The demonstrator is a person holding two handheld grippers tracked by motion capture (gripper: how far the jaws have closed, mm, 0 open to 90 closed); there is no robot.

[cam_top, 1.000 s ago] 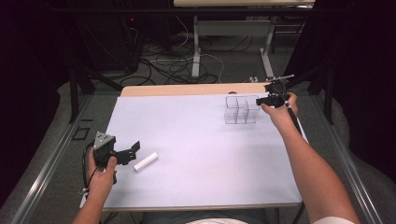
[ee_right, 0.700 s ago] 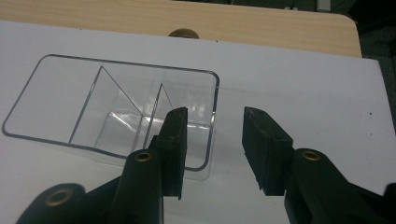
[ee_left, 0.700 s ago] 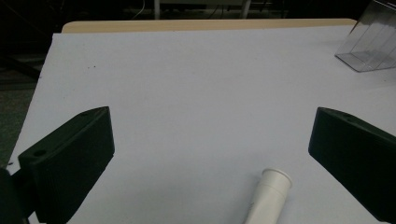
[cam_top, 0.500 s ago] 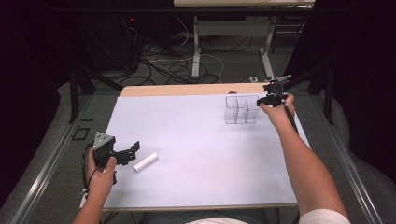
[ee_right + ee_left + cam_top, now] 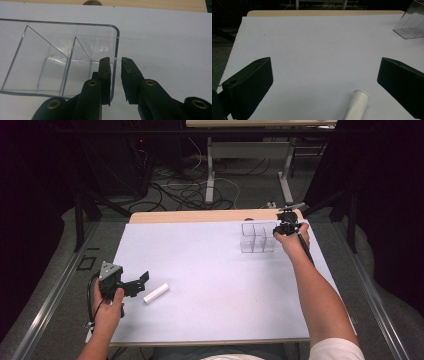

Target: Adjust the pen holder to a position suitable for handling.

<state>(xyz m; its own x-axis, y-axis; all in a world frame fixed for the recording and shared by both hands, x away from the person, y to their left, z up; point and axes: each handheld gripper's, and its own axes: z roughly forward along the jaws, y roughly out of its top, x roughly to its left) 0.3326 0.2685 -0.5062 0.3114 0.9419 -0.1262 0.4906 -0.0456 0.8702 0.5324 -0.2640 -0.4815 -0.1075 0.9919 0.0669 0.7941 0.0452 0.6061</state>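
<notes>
Clear divided box (image 5: 257, 238) sits at far right of our white worktop (image 5: 215, 270), upright. Our right gripper (image 5: 115, 65) straddles its near end wall: one finger inside compartment, other outside. Fingers have just been closing, wall between them, slim gap still showing on outer side. Our left gripper (image 5: 142, 281) rests at near left, fingers spread wide, released. White tube (image 5: 358, 105) lies on worktop between them, untouched.

a pale lilac sheet (image 5: 210, 285) covers most of the wooden tabletop (image 5: 200, 216). behind it, black and white cables (image 5: 185, 190) lie tangled on the grey floor between the metal legs of another table (image 5: 210, 175).
</notes>
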